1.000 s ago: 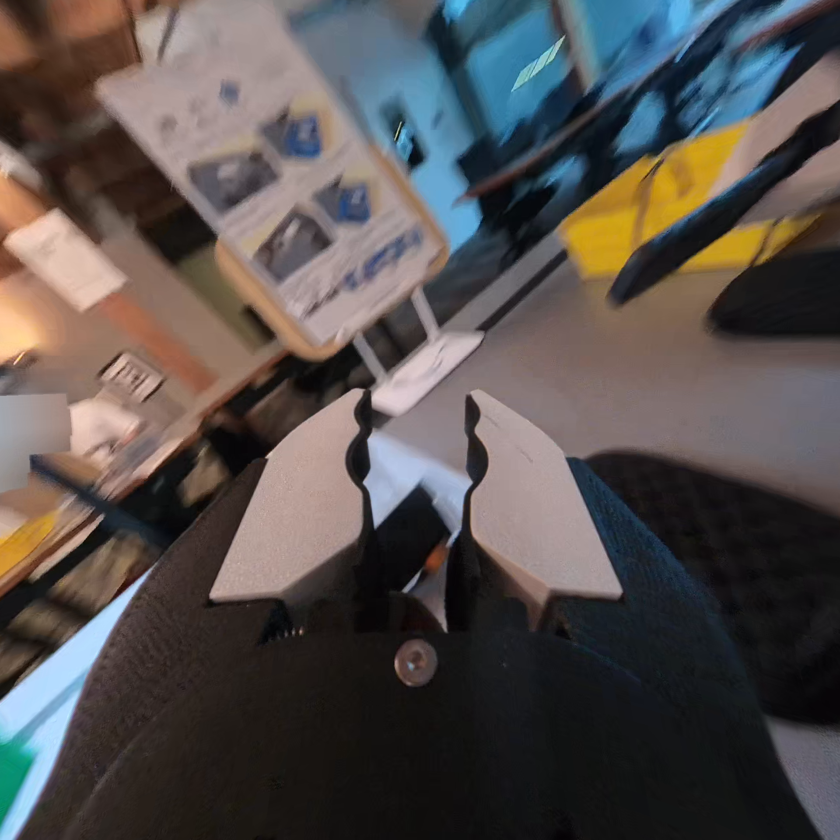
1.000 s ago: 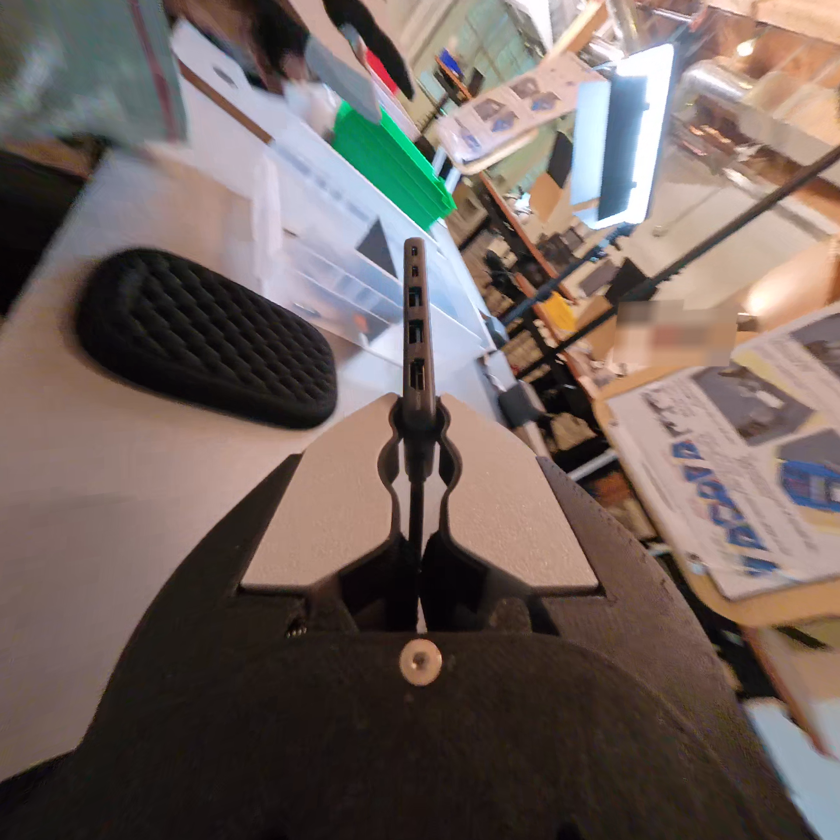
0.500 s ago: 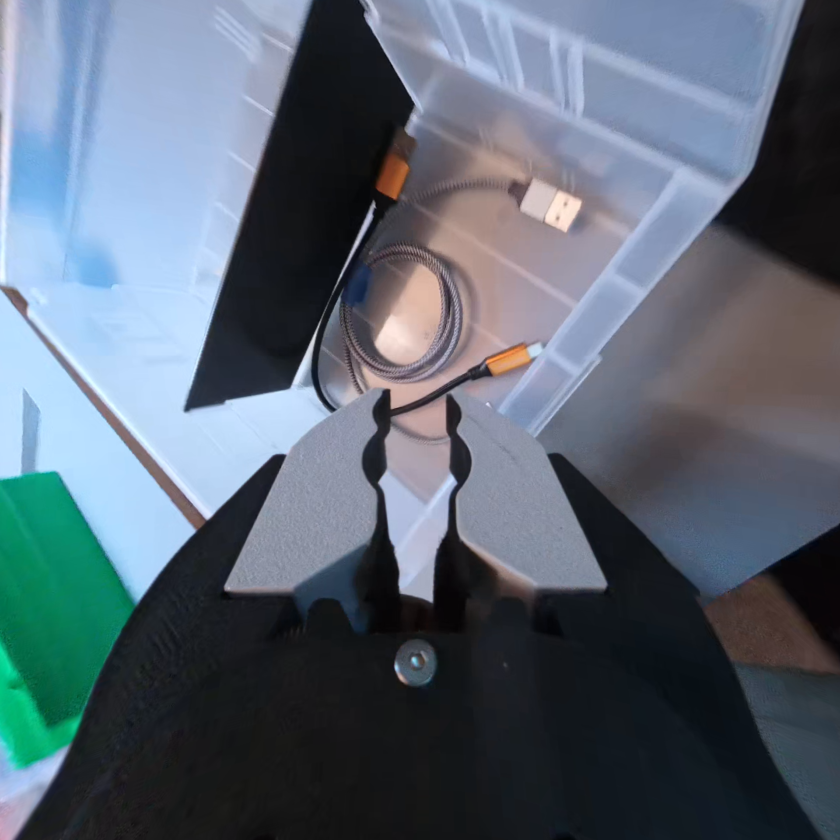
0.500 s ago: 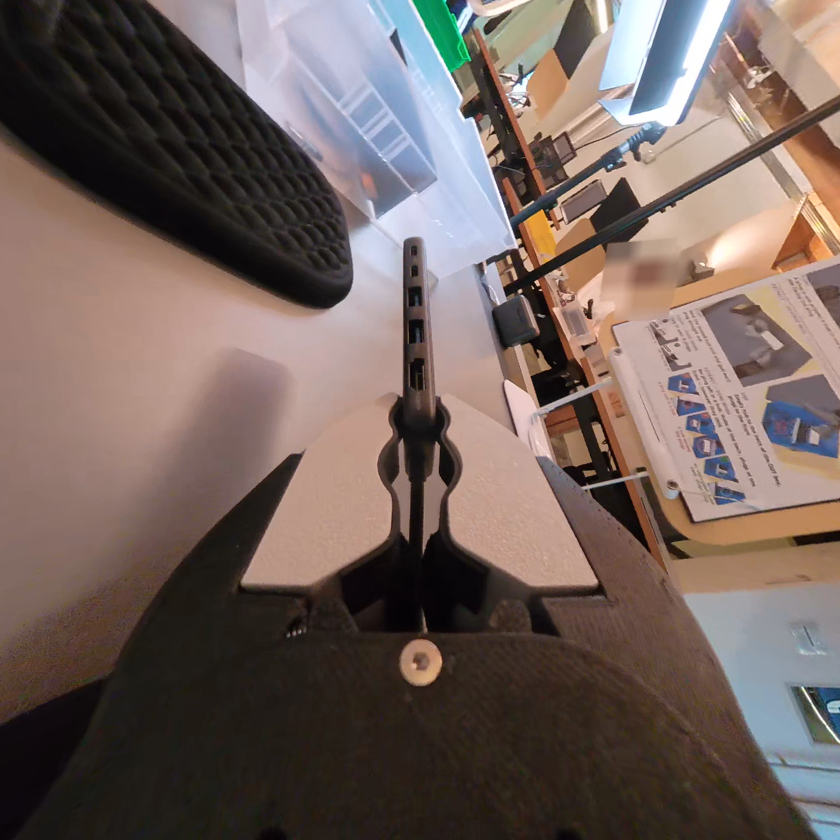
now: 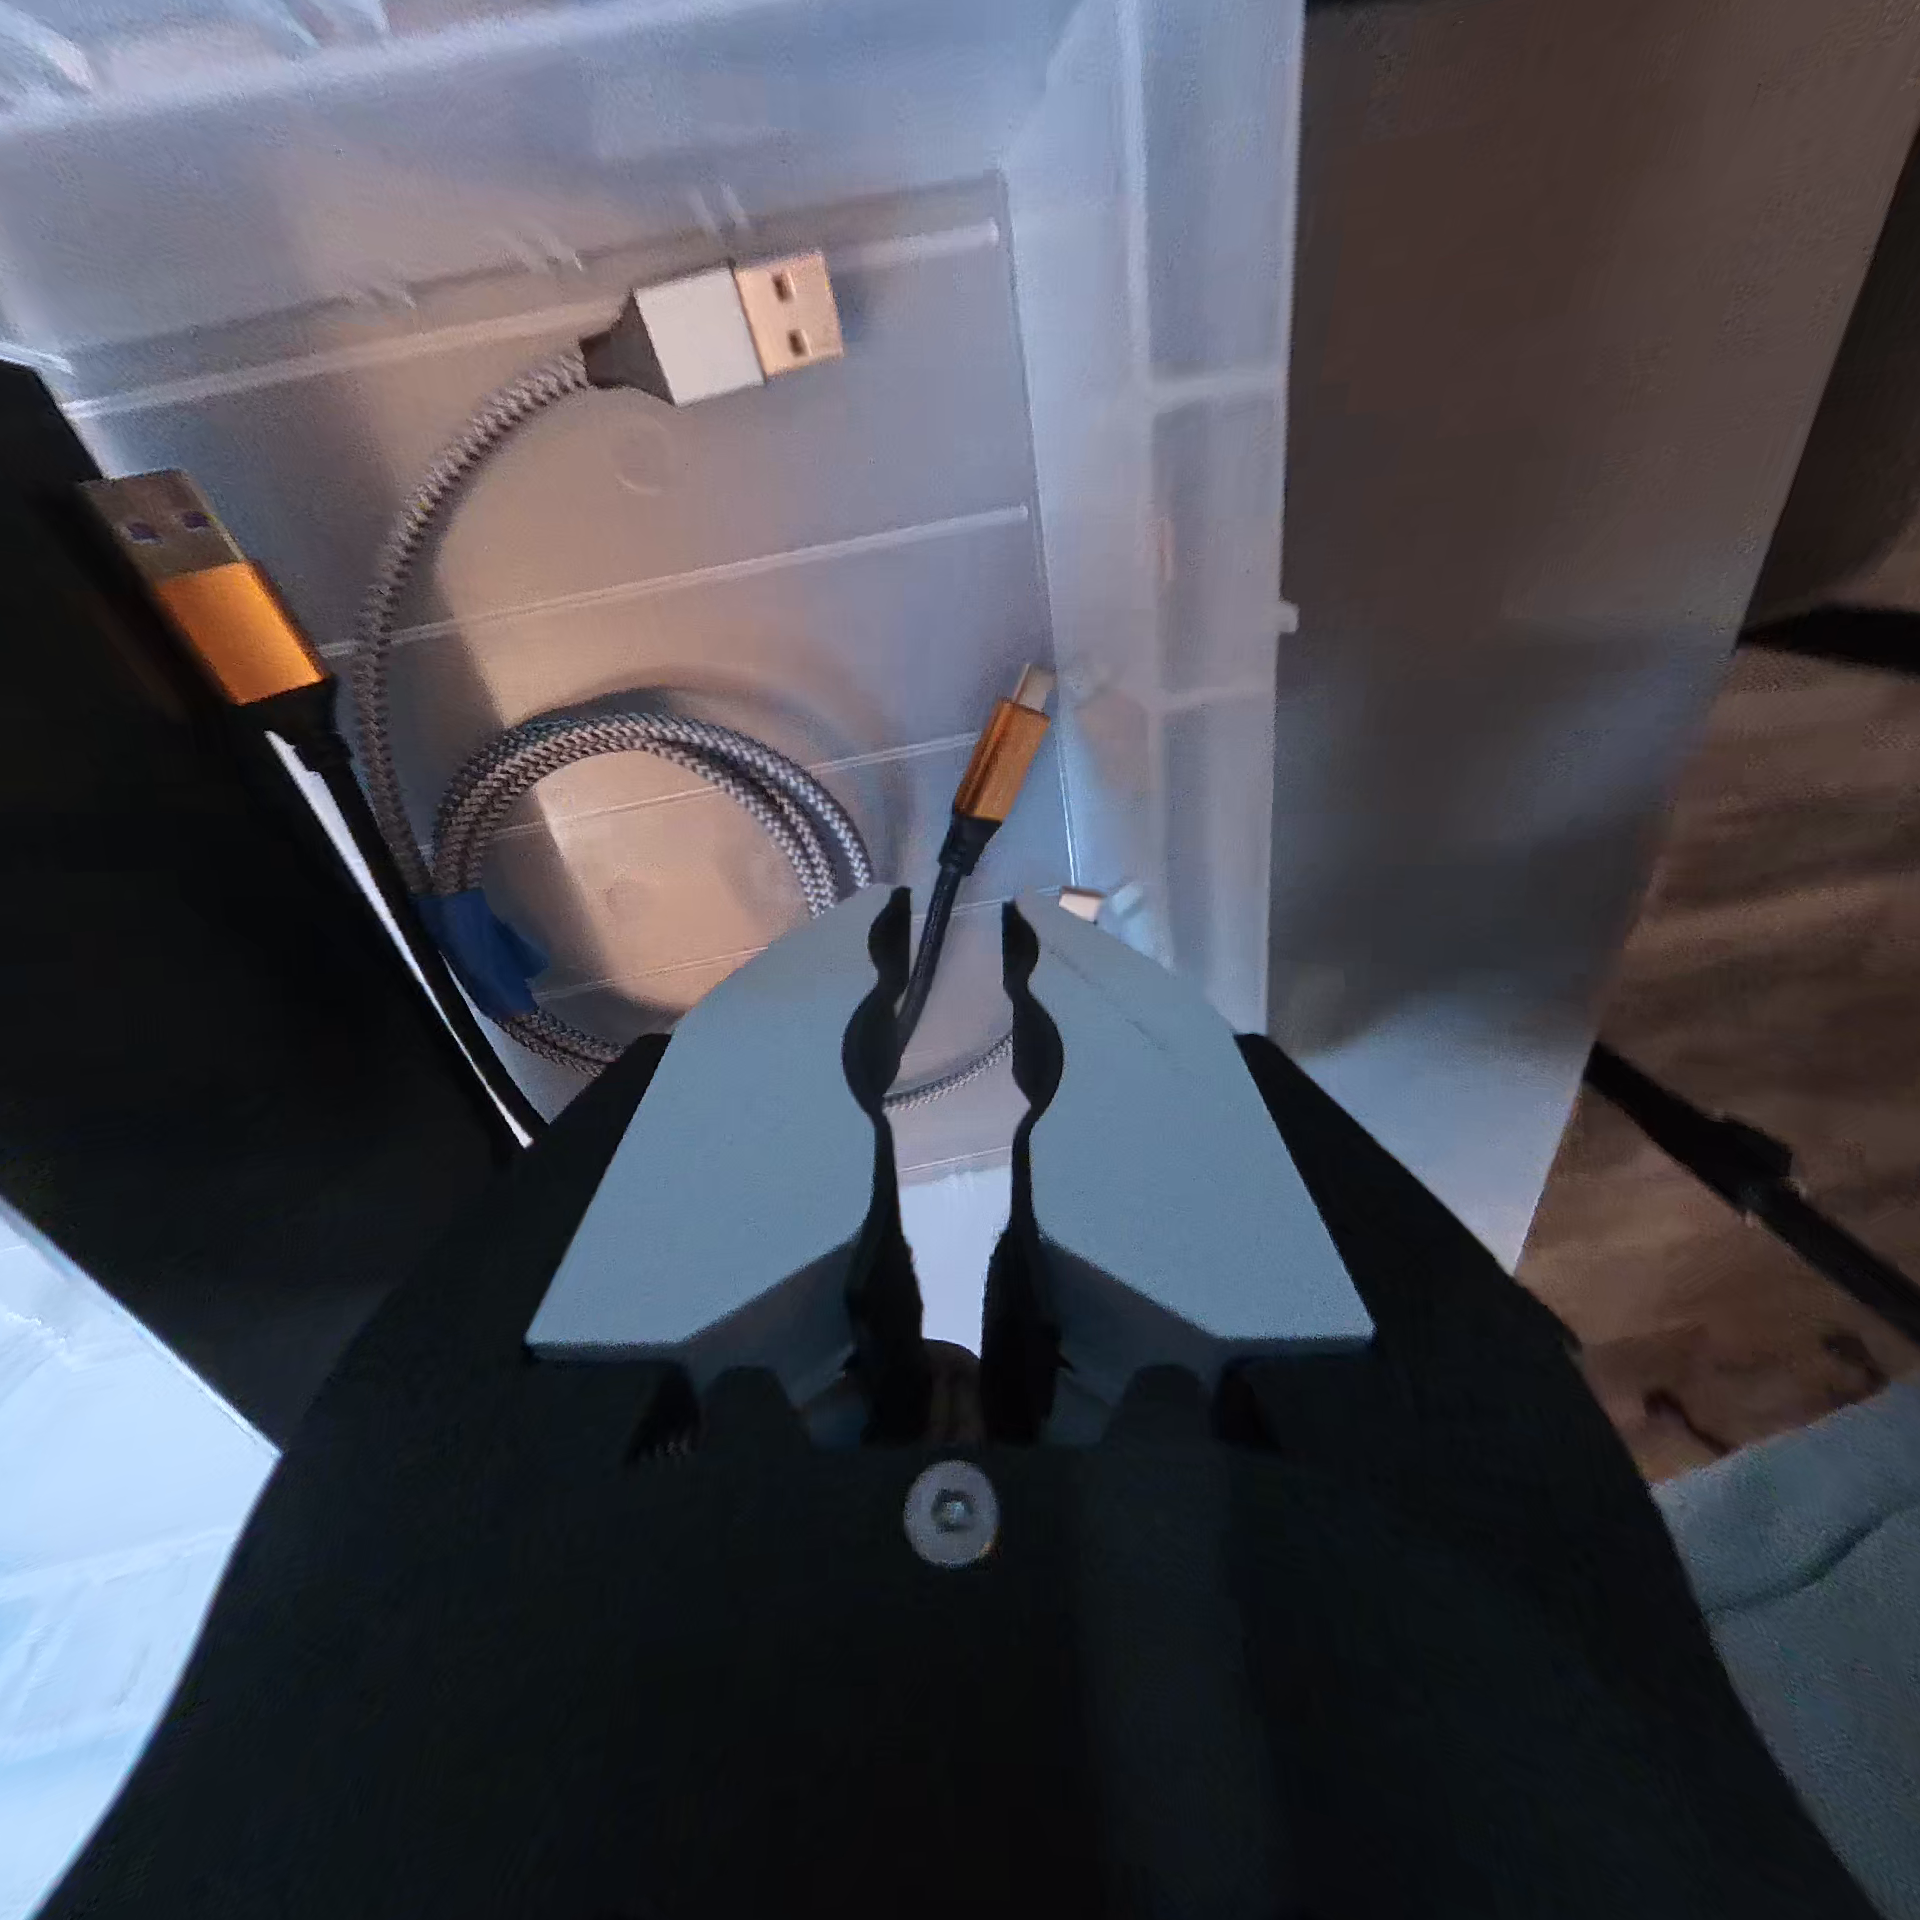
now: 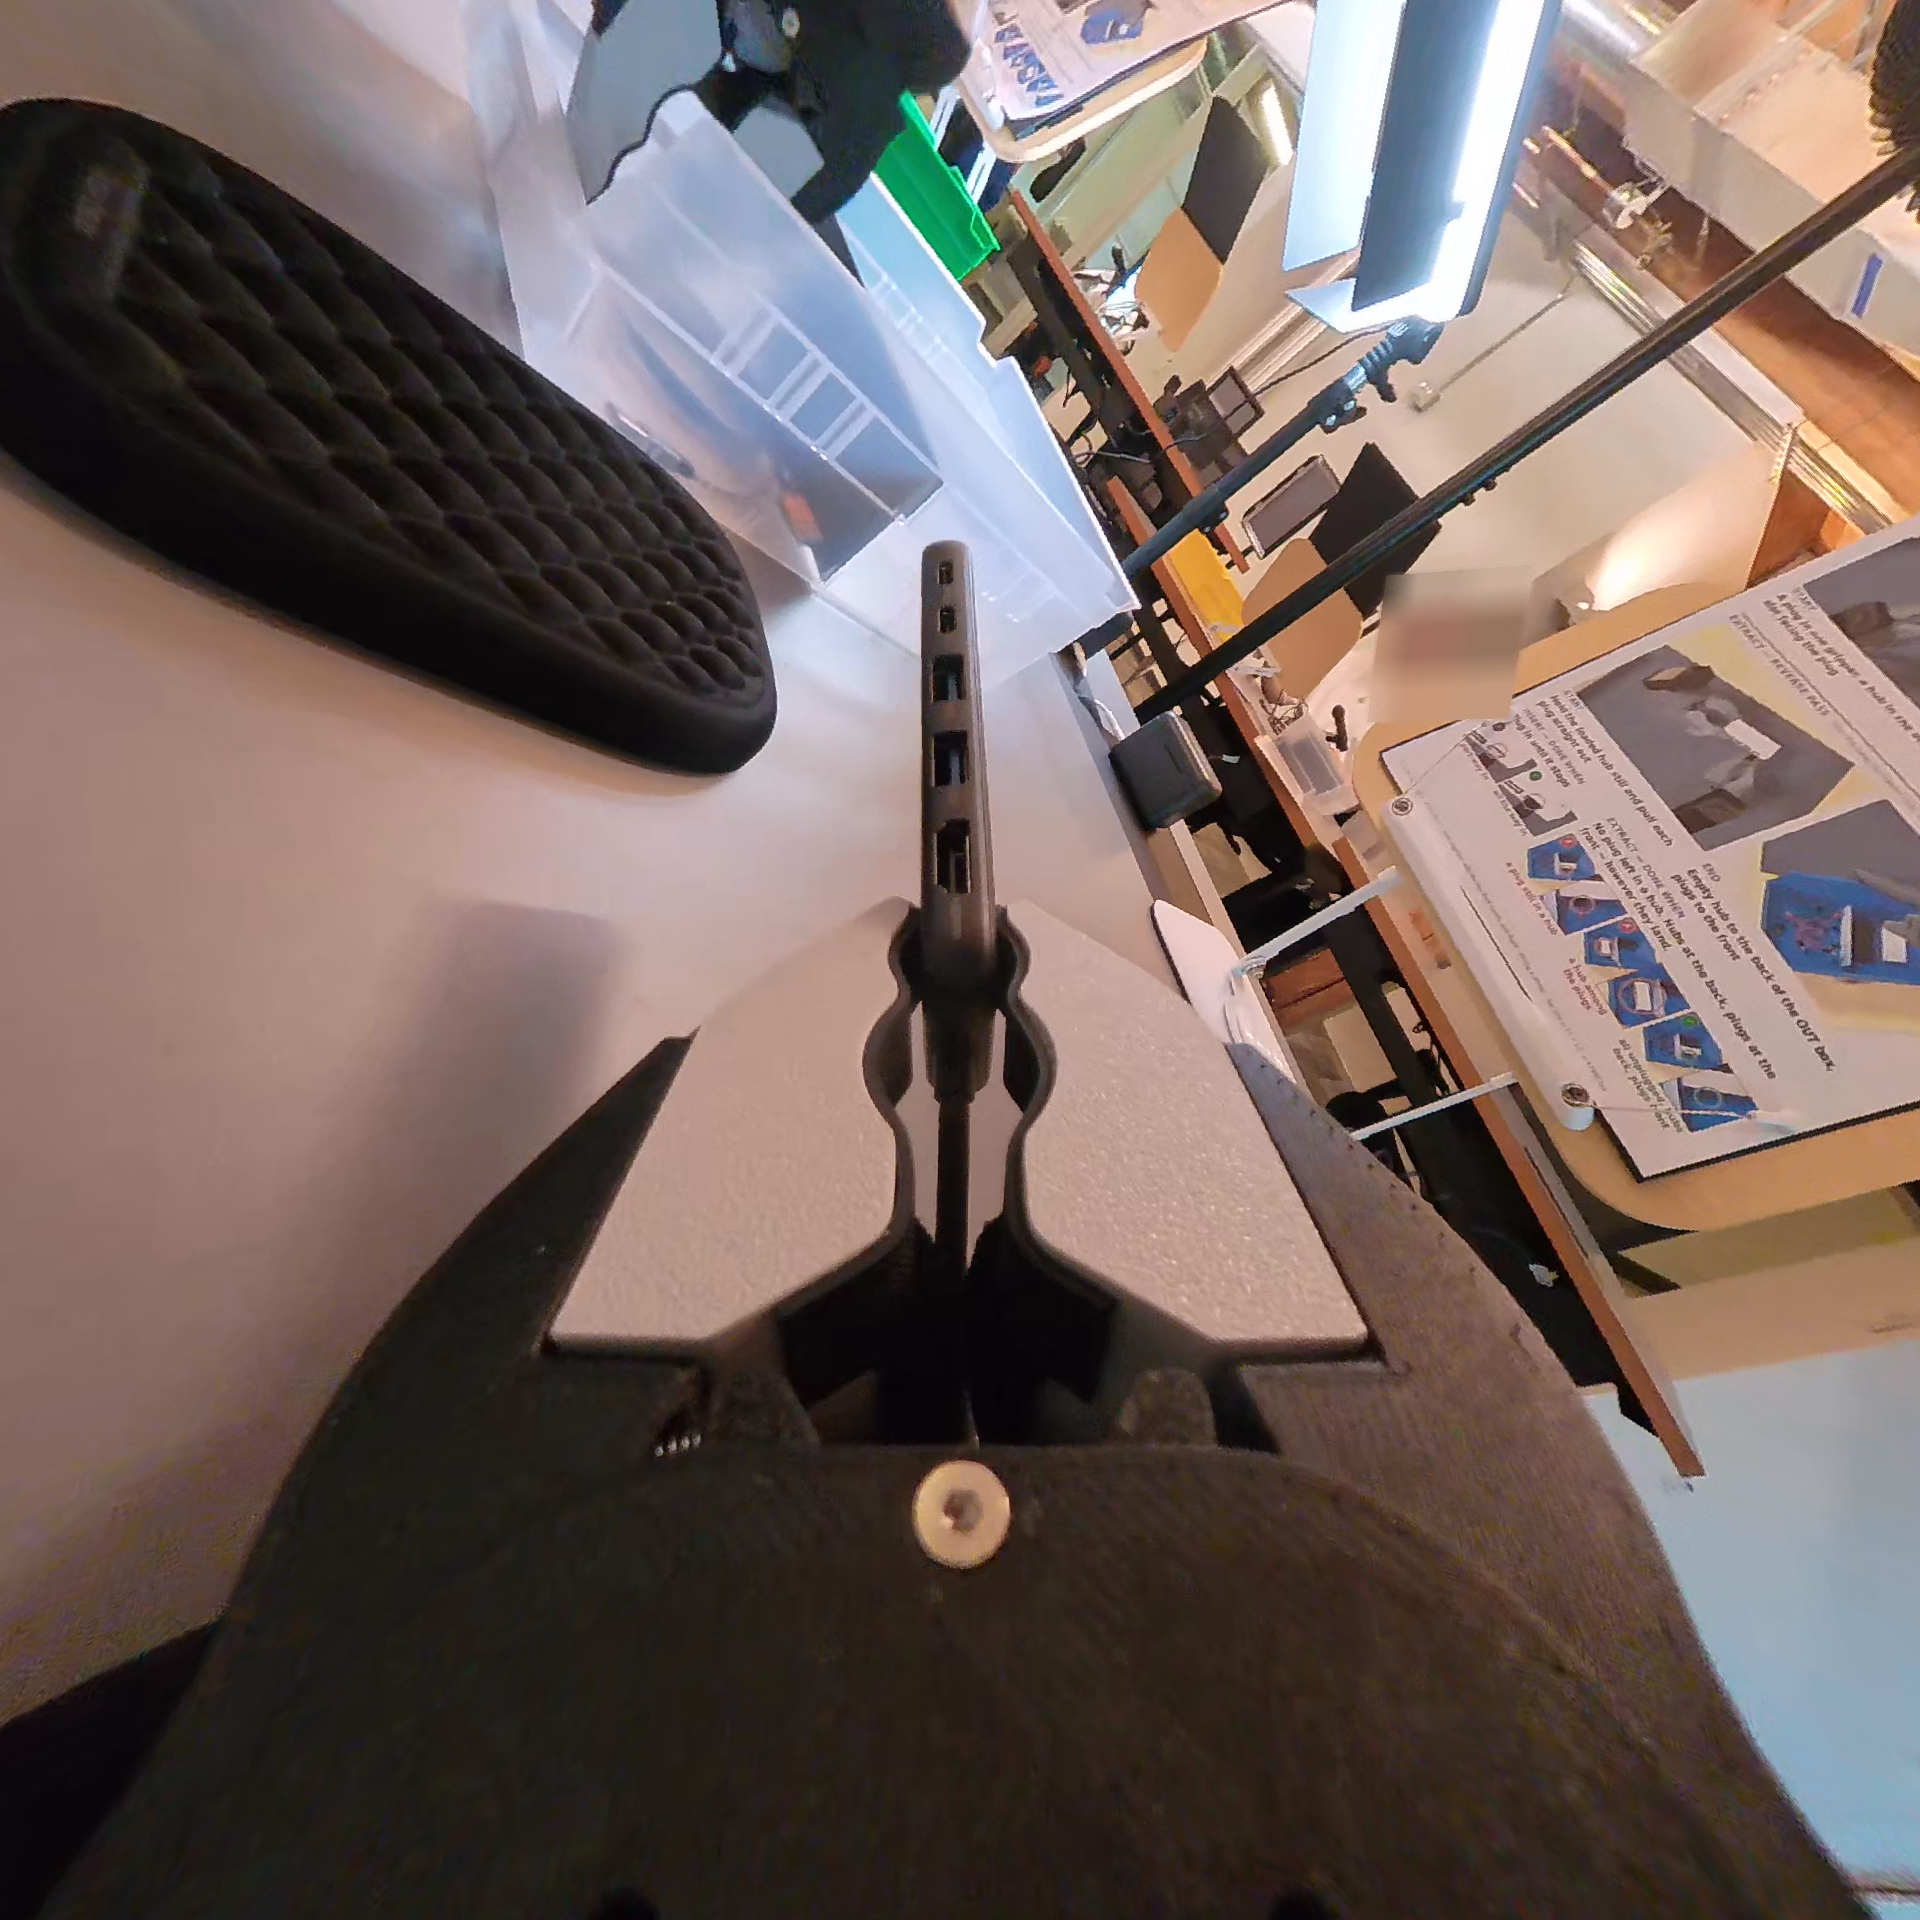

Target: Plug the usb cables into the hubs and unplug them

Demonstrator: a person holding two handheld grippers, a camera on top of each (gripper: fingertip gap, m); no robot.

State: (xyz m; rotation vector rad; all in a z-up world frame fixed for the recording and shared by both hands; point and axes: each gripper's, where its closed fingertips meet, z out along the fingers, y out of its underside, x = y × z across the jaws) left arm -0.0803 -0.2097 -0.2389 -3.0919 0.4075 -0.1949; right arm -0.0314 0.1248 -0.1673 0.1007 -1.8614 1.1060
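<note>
Two grippers: left gripper (image 5: 948, 925), jaws spread, has closed in on the orange-tipped cable (image 5: 995, 771) at frame centre, readying a grasp, while right gripper (image 6: 958, 914) pinches the hub (image 6: 948, 727).

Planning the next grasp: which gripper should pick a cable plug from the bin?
Left. The left gripper is open and empty above the clear bin, its tips straddling the orange-plug cable. The right gripper is shut on the hub.
</note>
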